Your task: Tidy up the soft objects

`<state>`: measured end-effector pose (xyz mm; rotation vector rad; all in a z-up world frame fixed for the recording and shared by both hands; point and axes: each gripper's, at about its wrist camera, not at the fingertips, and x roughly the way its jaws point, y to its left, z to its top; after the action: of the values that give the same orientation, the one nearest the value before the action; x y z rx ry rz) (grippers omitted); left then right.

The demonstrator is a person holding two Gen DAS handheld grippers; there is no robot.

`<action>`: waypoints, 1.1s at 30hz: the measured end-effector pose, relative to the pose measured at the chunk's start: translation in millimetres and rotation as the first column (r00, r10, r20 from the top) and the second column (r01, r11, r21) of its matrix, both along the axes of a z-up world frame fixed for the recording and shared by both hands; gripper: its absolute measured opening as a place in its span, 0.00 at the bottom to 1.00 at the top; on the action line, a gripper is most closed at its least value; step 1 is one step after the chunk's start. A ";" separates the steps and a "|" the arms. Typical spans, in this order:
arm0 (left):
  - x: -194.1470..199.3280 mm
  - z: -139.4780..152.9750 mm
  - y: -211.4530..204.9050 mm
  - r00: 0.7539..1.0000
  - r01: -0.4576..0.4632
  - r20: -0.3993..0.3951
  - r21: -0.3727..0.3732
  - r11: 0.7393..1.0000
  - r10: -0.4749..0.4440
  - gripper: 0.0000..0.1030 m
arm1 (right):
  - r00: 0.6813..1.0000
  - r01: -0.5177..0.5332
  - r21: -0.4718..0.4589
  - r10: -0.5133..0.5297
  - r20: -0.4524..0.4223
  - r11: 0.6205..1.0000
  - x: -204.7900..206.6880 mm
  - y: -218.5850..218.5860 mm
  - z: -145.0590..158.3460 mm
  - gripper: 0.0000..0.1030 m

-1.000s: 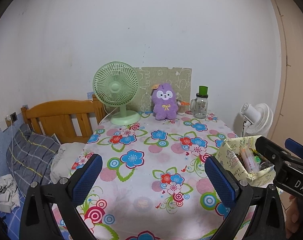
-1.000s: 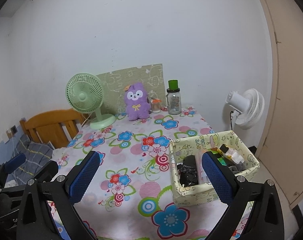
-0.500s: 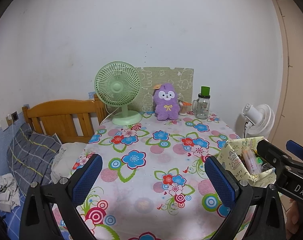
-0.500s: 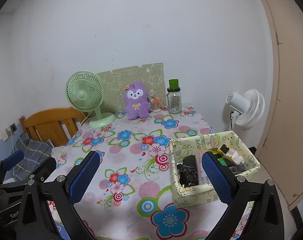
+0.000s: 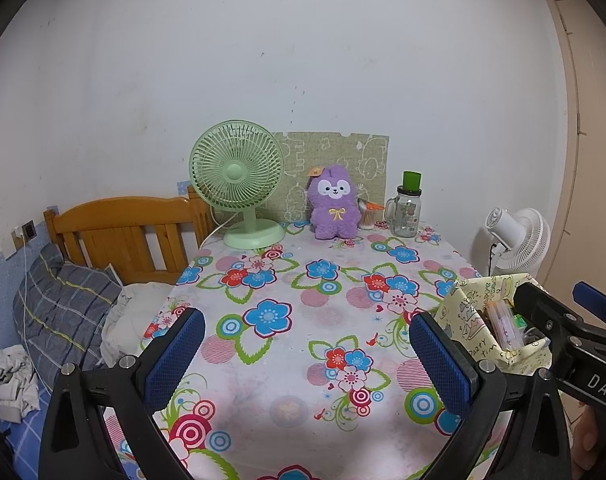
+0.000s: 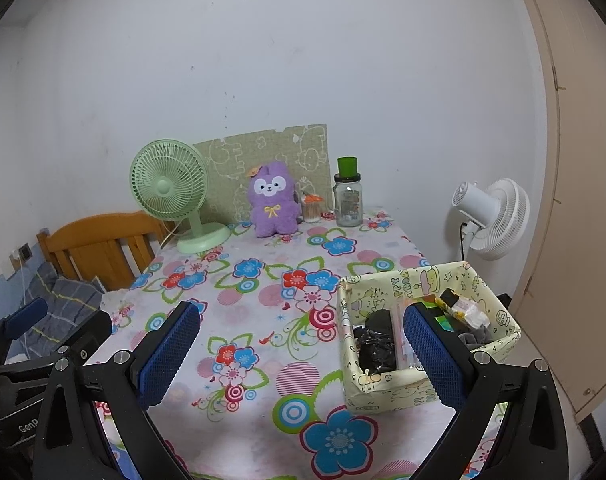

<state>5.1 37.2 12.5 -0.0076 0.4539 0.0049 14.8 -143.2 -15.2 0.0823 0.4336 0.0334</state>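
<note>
Both tongs — left tongs (image 5: 303, 356) and right tongs (image 6: 301, 354) — gape wide and empty at the counter's (image 5: 303, 408) near edge, while the upright purple plush (image 5: 335, 208) sits straight ahead at the far edge — neither clearly nearer.

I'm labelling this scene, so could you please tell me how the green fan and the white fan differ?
The green fan stands on the flowered table beside the purple plush toy; the white fan stands off the table, beyond its right edge. The green fan faces the cameras; the white fan shows its motor housing, head turned right. Both have round grilles.
</note>
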 end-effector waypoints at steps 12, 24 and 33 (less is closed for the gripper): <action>1.2 -0.7 -0.1 1.000 0.000 0.000 0.001 1.000 0.000 1.00 | 1.000 0.005 -0.003 -0.005 -0.003 1.000 0.6 -2.8 -1.3 1.00; 1.5 -0.8 -0.2 1.000 0.000 -0.002 0.000 1.000 0.000 1.00 | 1.000 0.007 -0.004 -0.007 -0.007 1.000 1.2 -3.5 -2.1 1.00; 5.0 -3.8 -0.9 1.000 0.001 -0.006 0.002 1.000 -0.001 1.00 | 1.000 0.007 -0.003 -0.007 -0.009 1.000 2.3 -3.9 -3.3 1.00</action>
<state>10.1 36.3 8.7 -0.0051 0.4603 0.0042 17.1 -147.0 -18.6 0.0811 0.4429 0.0257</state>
